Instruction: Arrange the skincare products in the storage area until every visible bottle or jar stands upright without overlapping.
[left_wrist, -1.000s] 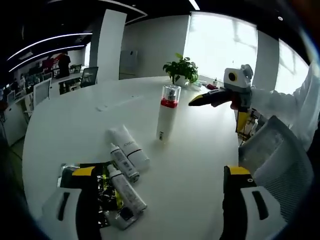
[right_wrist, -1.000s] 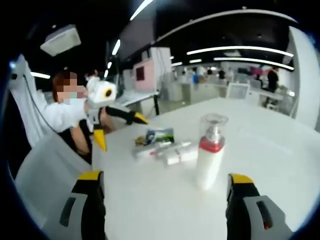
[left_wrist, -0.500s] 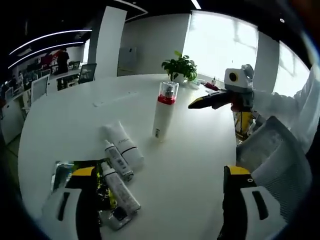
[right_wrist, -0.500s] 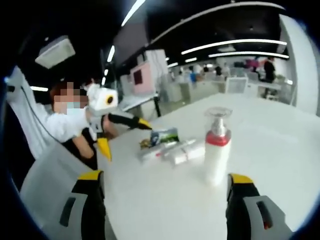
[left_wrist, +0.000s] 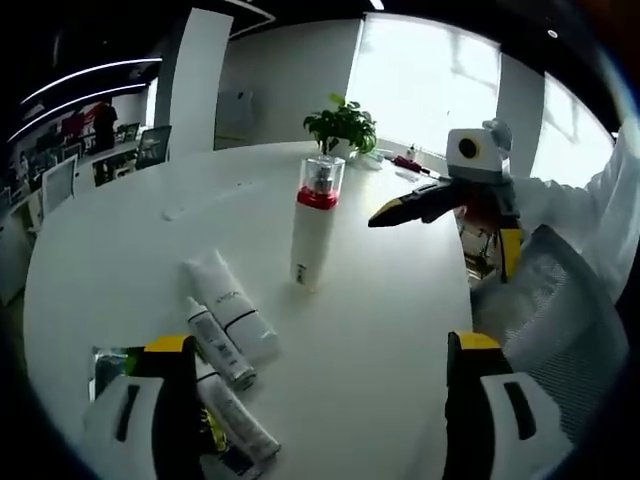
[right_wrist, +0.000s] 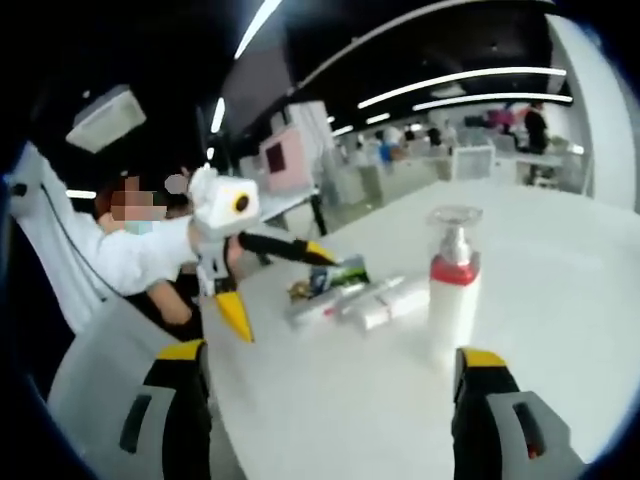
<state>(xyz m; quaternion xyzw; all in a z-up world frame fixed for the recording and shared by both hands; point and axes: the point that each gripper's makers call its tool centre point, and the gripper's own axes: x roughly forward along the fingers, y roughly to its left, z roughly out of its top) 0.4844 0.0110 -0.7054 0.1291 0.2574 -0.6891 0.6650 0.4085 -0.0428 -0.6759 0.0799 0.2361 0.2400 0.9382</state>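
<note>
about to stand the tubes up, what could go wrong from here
1. The tubes lie flat and close together beside a sachet, so the left tool, open above them, may nudge neighbours when it picks one.
2. The pump bottle stands tall and narrow near them; a careless sweep could tip it.
3. The right tool hangs in the air beside the bottle, so the two tools might collide.

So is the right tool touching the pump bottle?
Apart. The left gripper view shows bare table between the right tool and the upright pump bottle.
</note>
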